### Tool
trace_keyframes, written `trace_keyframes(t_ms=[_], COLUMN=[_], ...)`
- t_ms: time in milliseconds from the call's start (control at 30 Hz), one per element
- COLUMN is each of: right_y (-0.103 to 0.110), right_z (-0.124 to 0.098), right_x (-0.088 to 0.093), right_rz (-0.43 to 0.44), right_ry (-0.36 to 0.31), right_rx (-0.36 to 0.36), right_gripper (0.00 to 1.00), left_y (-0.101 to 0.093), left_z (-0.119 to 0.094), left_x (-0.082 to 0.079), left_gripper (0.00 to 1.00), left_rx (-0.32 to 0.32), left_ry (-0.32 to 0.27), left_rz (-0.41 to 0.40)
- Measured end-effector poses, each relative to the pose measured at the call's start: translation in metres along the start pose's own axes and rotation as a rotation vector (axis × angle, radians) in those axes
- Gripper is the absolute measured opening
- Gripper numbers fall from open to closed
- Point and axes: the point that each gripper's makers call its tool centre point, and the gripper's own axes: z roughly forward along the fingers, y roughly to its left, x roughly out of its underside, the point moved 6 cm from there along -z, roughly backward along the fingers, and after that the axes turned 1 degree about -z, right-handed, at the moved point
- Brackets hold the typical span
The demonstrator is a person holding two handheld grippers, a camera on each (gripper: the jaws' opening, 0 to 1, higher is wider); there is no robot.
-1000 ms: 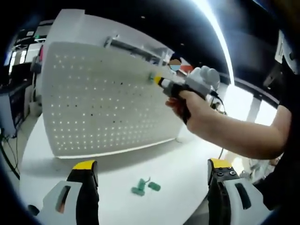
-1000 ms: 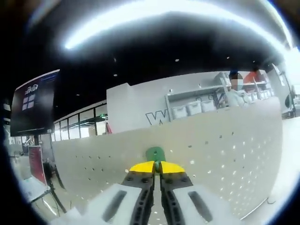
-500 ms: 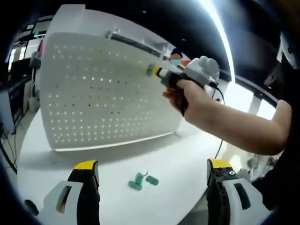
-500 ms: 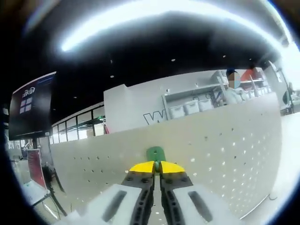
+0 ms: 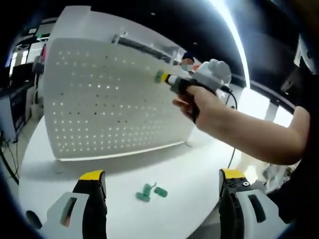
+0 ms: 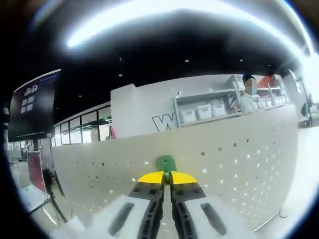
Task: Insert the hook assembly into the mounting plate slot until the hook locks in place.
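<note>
The right gripper [image 6: 167, 177] has its yellow-tipped jaws pressed together on a small green hook [image 6: 165, 163], which sticks up just past the tips. The hook sits right against the upper part of the white pegboard [image 6: 239, 159], close to its top edge; whether it has gone into a hole I cannot tell. From the left gripper view the same right gripper [image 5: 168, 79] reaches in from the right, held in a person's hand [image 5: 197, 102], with the green hook [image 5: 159, 76] at its tip touching the pegboard [image 5: 99, 99] high on its right side.

The left gripper [image 5: 157, 178] hangs low over the white table [image 5: 189, 164], its jaws spread wide apart and holding nothing. Between them, lying on the table in front of the pegboard, are two more green hooks [image 5: 148, 192], just beside each other. The pegboard stands upright on the table, tilted in the view, with rows of small holes across it.
</note>
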Motion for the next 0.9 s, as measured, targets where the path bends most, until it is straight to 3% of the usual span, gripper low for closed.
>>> trace_keyframes(t_ms=[367, 600, 900], right_y=[-0.004, 0.002, 0.000], right_z=[0.005, 0.000, -0.015], right_x=[-0.010, -0.040, -0.057], right_rz=[0.022, 0.005, -0.024], right_ry=[0.027, -0.025, -0.011], right_rx=[-0.016, -0.053, -0.126], right_gripper=[0.13, 0.18, 0.22], left_y=[-0.001, -0.001, 0.002], left_z=[-0.013, -0.018, -0.028], left_x=[0.001, 0.005, 0.020], left_gripper=[0.96, 0.97, 0.97], left_rx=[-0.019, -0.034, -0.050], left_ry=[-0.016, -0.020, 0.004], left_rz=[0.000, 0.000, -0.009])
